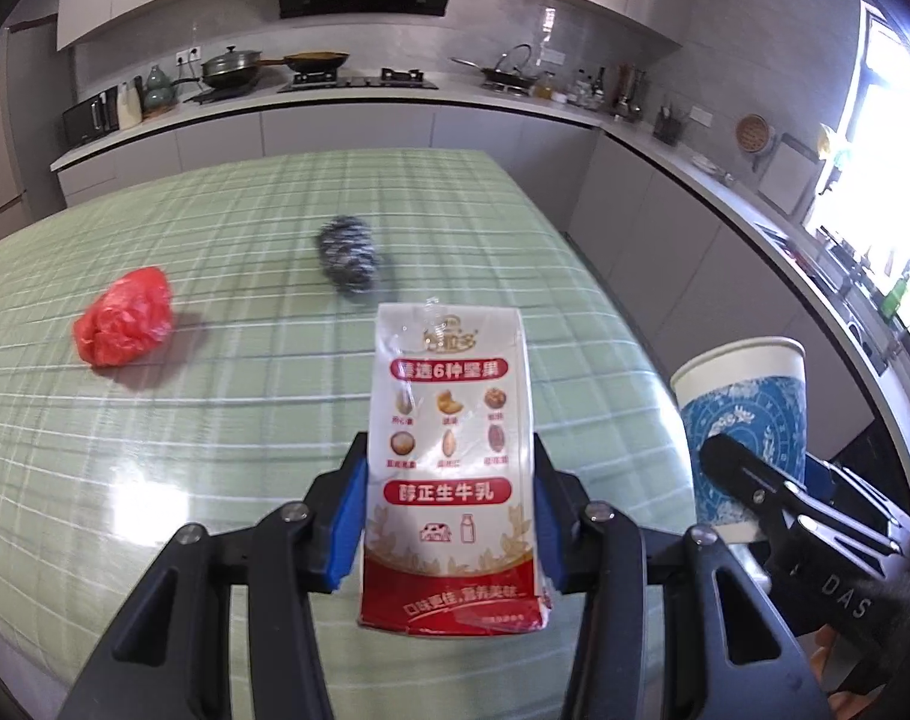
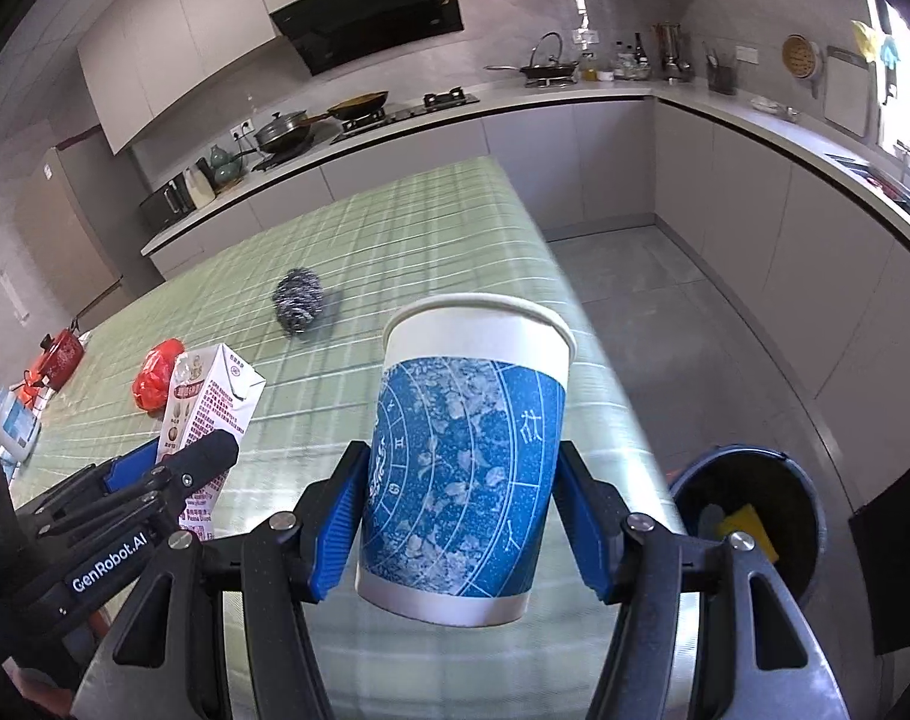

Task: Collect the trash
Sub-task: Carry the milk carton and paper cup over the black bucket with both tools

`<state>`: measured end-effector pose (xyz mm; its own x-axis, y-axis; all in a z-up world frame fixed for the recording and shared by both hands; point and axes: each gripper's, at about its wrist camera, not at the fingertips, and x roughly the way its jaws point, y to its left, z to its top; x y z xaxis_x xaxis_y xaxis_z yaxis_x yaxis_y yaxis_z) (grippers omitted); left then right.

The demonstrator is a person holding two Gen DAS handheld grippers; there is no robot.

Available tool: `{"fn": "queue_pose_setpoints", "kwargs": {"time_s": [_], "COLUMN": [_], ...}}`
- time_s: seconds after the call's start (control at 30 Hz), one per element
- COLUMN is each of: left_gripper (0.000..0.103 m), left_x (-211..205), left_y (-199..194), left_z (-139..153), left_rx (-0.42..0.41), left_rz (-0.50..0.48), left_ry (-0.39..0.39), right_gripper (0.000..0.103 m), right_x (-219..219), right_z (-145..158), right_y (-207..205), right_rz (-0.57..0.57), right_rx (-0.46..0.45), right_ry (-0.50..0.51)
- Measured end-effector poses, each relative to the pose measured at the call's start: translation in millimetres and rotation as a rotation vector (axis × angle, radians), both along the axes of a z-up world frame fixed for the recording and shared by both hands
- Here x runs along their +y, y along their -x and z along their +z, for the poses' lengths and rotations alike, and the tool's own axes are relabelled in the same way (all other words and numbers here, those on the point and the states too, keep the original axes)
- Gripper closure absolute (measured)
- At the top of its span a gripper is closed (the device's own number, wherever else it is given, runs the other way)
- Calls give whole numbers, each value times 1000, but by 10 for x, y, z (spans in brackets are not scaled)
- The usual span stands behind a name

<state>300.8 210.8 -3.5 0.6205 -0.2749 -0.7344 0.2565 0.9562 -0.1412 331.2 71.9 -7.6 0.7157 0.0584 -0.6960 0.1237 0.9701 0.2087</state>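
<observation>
Both grippers were black with blue pads on the fingers and silver screws at the joints. The left gripper [image 1: 449, 516] bore white "GenRobot.AI" lettering; the right gripper [image 2: 461, 525] bore "DAS".

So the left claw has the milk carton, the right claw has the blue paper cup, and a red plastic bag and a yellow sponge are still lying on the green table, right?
Not quite. Beside the red plastic bag on the table lies a steel wool scrubber, not a yellow sponge, as the left wrist view shows. The rest holds: left claw grips the milk carton, right claw the blue paper cup.
</observation>
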Motion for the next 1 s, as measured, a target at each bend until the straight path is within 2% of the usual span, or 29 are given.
{"fn": "queue_pose_setpoints", "kwargs": {"time_s": [0.2, 0.33, 0.57, 0.73, 1.0], "left_gripper": [54, 54, 54, 54, 54], "left_x": [-650, -1134, -1991, -2476, -2766], "left_y": [193, 307, 446, 508, 537], "left_z": [-12, -30, -134, -390, -1035], "left_rx": [-2, 18, 48, 85, 207], "left_rz": [-14, -7, -56, -104, -90], "left_ry": [-3, 8, 17, -15, -74], "right_gripper": [40, 40, 40, 40, 40], "right_x": [-652, -1265, -2352, -2805, -3101], "right_z": [-43, -127, -352, -620, -1154], "right_y": [262, 390, 638, 728, 608], "right_rz": [-30, -41, -83, -111, -83], "right_rx": [3, 20, 73, 123, 206], "right_ry": [-17, -26, -24, -43, -68]}}
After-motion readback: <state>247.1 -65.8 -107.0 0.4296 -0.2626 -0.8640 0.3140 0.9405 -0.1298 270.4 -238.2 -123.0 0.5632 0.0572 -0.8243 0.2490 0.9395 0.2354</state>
